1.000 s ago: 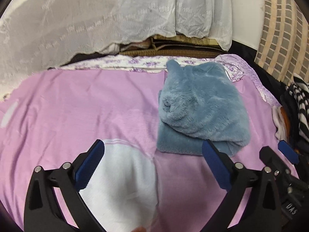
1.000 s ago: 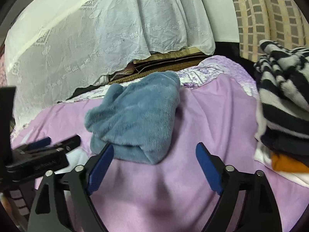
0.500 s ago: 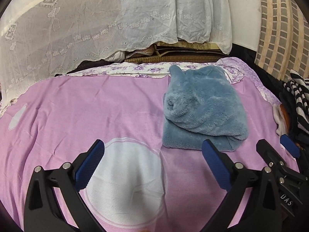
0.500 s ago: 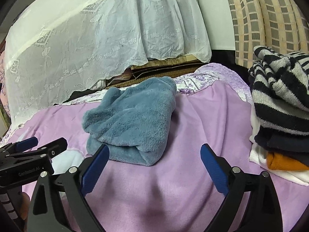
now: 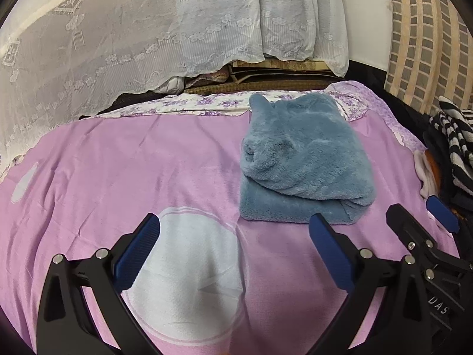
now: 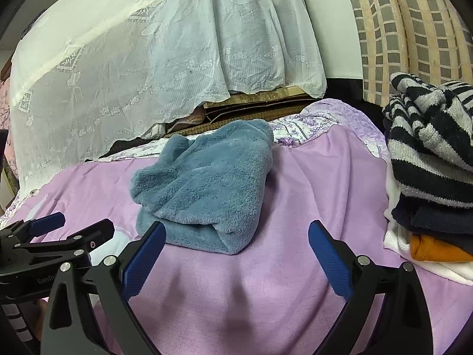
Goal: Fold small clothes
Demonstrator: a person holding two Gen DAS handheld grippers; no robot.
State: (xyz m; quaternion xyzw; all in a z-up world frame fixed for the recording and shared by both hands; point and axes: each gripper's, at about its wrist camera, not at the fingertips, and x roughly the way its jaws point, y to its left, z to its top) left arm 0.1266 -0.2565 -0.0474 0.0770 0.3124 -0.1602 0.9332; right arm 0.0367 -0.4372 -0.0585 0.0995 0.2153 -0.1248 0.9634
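Left gripper and right gripper: jaws spread, holding nothing, poised over the near edge of the pink bedsheet. Blue fleece garment: folded bundle, toward the far right corner, apparently finished. Striped clothes pile: right edge, probably awaiting folding. Lace curtain: behind.

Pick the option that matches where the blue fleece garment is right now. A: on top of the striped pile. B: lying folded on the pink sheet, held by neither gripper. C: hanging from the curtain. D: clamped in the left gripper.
B: the blue fleece garment lies folded on the pink sheet, while the left gripper and right gripper are both open and short of it.
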